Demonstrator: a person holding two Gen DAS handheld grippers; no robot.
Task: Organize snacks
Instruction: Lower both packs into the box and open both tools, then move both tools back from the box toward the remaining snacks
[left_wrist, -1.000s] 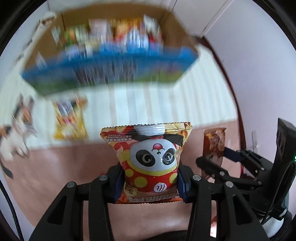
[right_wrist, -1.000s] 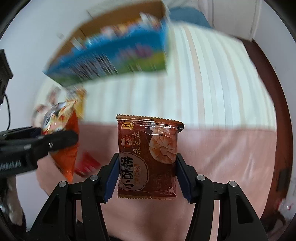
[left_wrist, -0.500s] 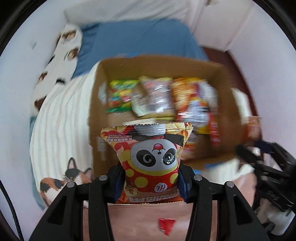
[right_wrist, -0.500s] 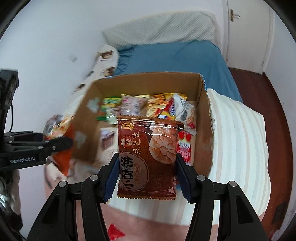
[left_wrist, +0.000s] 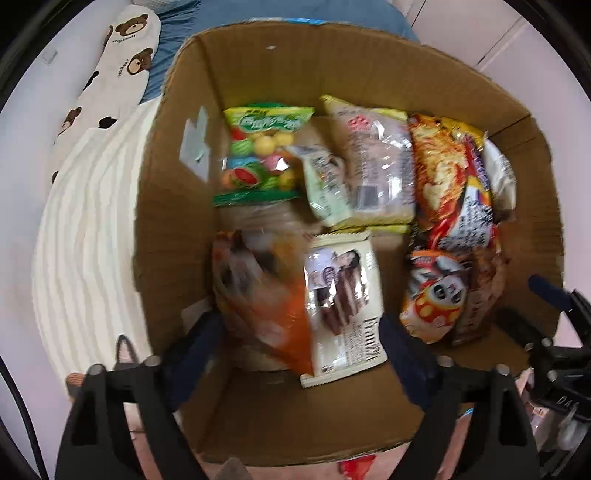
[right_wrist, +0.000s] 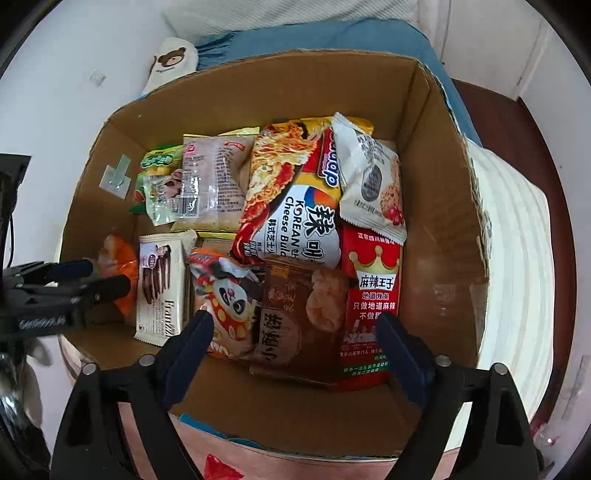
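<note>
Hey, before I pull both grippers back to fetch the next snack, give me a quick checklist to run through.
1. Left gripper open, holding nothing: ok.
2. Right gripper open, fingers apart from the brown pastry pack: ok.
3. Brown pastry pack lying inside the cardboard box: ok.
4. Orange pack settled in the box: cannot tell, it is blurred.
5. Nothing left outside the box: not ok, a red wrapper lies in front of it.
</note>
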